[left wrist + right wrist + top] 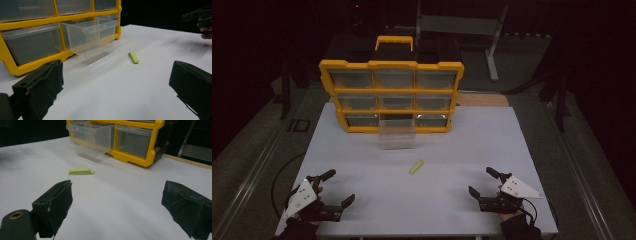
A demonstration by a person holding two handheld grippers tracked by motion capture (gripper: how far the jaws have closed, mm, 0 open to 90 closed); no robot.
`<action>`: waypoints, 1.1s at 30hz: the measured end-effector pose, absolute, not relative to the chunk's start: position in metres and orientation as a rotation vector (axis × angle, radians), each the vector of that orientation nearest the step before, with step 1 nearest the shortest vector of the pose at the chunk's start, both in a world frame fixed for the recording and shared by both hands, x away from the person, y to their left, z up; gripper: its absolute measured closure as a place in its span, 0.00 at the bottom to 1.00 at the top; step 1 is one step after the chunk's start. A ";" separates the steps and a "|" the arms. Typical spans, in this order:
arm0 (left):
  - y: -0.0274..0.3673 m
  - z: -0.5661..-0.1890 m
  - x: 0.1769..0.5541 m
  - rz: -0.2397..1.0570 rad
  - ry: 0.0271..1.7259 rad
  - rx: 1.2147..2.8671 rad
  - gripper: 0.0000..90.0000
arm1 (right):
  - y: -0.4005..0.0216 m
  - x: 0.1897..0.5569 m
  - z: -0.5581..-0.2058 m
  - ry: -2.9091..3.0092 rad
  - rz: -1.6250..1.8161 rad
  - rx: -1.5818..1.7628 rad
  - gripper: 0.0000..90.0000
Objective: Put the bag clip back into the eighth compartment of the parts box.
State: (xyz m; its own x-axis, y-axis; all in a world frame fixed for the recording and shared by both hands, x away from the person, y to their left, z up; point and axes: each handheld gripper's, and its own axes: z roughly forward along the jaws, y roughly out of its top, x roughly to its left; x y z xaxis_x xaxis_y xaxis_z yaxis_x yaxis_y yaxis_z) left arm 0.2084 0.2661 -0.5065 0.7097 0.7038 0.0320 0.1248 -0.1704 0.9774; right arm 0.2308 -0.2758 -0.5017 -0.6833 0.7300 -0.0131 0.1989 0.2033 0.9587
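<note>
high view: both grippers, left gripper (335, 187) and right gripper (480, 181), rest wide open and empty on the white surface (362, 155); green clip (416, 167) lies between them, near the pulled-out clear drawer (397, 133). left gripper view: clip well ahead of spread jaws. right gripper view: same, jaws apart.

White table (362, 210) — bears yellow drawer organizer (392, 95), its clear drawer (397, 134) pulled out, green clip (416, 167) lying loose.

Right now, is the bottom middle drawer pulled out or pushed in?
Pulled out: the clear drawer juts onto the table beyond the yellow organizer front.
</note>
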 end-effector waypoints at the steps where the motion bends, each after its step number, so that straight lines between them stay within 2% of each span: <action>1: 0.266 -0.506 0.208 0.587 0.670 1.690 0.00 | -0.276 0.231 -0.502 2.012 1.495 0.862 0.11; 19: 0.258 -0.494 0.211 0.516 0.641 1.698 0.00 | -0.274 0.230 -0.501 2.012 1.483 0.864 0.11; 33: 0.239 -0.467 0.229 0.476 0.592 1.733 0.00 | -0.273 0.228 -0.499 2.002 1.481 0.848 0.11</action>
State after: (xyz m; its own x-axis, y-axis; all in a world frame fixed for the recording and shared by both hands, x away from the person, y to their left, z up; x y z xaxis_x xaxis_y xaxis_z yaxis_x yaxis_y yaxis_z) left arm 0.2290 0.2394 -0.4669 0.7877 0.6160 0.0060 0.1385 -0.1866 0.9726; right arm 0.2282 -0.2731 -0.4989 -0.6775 0.7348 -0.0326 0.1839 0.2121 0.9598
